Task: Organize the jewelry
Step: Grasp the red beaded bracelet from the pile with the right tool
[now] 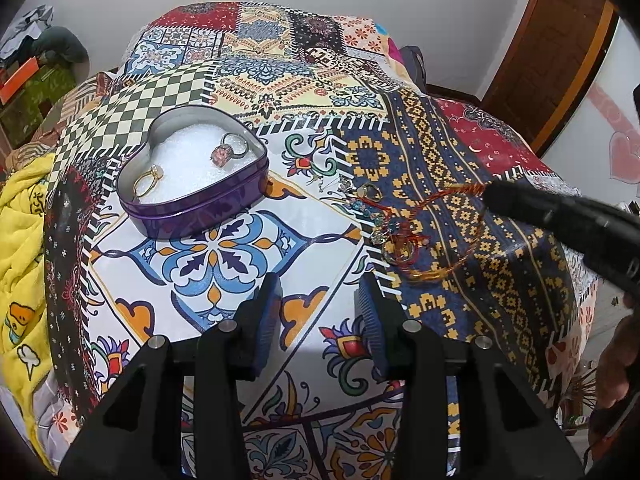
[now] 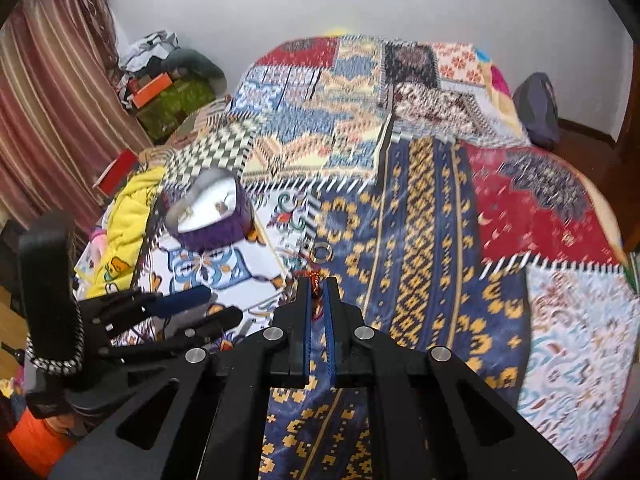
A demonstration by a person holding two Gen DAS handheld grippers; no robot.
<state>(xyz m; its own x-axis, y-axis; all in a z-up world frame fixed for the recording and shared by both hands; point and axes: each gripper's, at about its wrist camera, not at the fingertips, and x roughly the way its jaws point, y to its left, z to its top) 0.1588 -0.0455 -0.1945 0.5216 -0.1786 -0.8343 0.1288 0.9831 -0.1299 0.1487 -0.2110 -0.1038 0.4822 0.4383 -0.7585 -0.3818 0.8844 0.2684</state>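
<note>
A purple heart-shaped tin (image 1: 192, 168) with white padding stands on the patterned cloth and holds a gold ring (image 1: 148, 182) and a pink-stone ring (image 1: 230, 150). To its right lies a tangle of jewelry (image 1: 394, 236): a red-and-gold thread bracelet, rings and blue-stone pieces. My left gripper (image 1: 320, 296) is open and empty above the cloth. My right gripper (image 2: 316, 286) is shut on the red thread bracelet (image 2: 315, 280); its tip (image 1: 496, 196) touches the bracelet's far end. A loose ring (image 2: 322, 252) lies ahead of it. The tin (image 2: 212, 216) appears left.
The patchwork cloth (image 1: 304, 92) covers a bed. A yellow blanket (image 1: 20, 240) lies at the left edge. Boxes and clutter (image 2: 168, 100) stand by a curtain at the far left. A wooden door (image 1: 560, 52) is at the right.
</note>
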